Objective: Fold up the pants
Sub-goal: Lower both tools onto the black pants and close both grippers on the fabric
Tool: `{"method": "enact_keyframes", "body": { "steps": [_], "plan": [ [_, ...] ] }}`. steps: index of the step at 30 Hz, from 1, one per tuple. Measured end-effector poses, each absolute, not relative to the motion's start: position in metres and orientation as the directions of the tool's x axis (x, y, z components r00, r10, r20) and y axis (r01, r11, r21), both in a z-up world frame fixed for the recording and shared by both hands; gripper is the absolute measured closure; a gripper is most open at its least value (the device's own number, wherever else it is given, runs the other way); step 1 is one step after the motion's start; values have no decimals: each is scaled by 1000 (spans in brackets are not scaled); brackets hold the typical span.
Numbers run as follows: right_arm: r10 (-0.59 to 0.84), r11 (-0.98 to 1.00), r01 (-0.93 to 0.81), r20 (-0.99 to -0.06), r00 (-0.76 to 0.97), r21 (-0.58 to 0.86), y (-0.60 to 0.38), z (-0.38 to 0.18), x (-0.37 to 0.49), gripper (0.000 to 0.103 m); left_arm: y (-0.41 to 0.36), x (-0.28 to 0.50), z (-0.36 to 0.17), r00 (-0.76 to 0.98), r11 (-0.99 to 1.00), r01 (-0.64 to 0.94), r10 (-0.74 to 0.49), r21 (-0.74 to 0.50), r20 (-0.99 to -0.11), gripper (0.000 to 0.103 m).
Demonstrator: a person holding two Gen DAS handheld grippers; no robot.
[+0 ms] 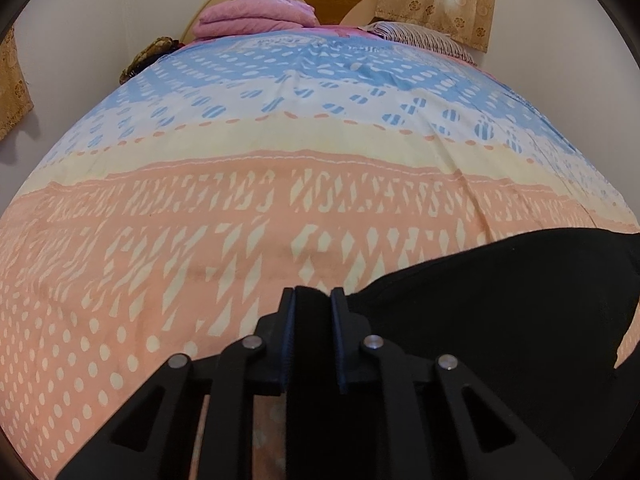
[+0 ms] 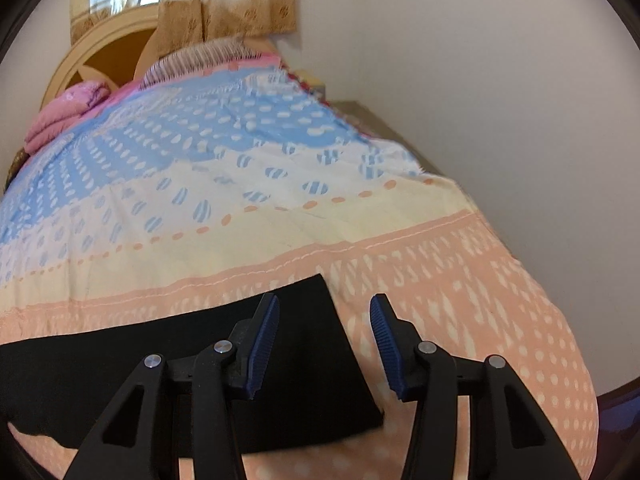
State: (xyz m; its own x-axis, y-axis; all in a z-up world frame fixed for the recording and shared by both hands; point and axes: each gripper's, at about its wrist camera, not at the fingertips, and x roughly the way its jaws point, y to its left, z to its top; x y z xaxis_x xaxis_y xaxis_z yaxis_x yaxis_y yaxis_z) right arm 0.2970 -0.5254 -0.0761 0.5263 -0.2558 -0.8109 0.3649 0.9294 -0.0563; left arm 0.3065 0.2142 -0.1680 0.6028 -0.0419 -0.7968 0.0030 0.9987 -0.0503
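Both ends differ: left gripper [image 1: 313,300] pinches the black pants [image 2: 304,360] stretched crosswise, right gripper [image 2: 324,312] gapes empty.

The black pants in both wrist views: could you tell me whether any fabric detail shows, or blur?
Left wrist view: the pants read as a flat black mass, sharp-edged, no folds visible. Right wrist view: likewise featureless, with slight blur toward the curtain.

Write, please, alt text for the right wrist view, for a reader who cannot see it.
The open right gripper hovers over one end of the black pants, which lie flat on a bedspread patterned in pink, cream and blue. Beyond are a headboard and curtains.
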Motion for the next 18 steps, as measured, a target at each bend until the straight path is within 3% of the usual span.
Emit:
{"method": "enact_keyframes", "body": {
  "steps": [5, 8, 14, 15, 16, 18],
  "plan": [
    [-231, 933, 356, -853, 468, -57, -536, -99, 321, 52, 211, 311, -168, 600, 1000, -2, -19, -26, -800, 82],
    [-228, 937, 341, -871, 436, -75, -538, -113, 331, 42, 211, 313, -168, 600, 1000, -18, 1, -12, -800, 76],
    [-207, 948, 311, -870, 447, -66, -540, -126, 339, 42, 209, 316, -169, 594, 1000, 2, -1, 0, -805, 80],
    [-184, 950, 311, -873, 453, -39, -541, -126, 339, 50, 209, 317, -169, 592, 1000, 14, -11, -4, -806, 83],
    [-169, 951, 308, -874, 456, -23, -541, -125, 341, 79, 207, 317, -168, 591, 1000, 21, -17, -5, -807, 87],
    [-168, 955, 295, -870, 463, -27, -536, -120, 339, 88, 204, 319, -165, 588, 1000, 30, -12, 6, -809, 89]
  ]
}}
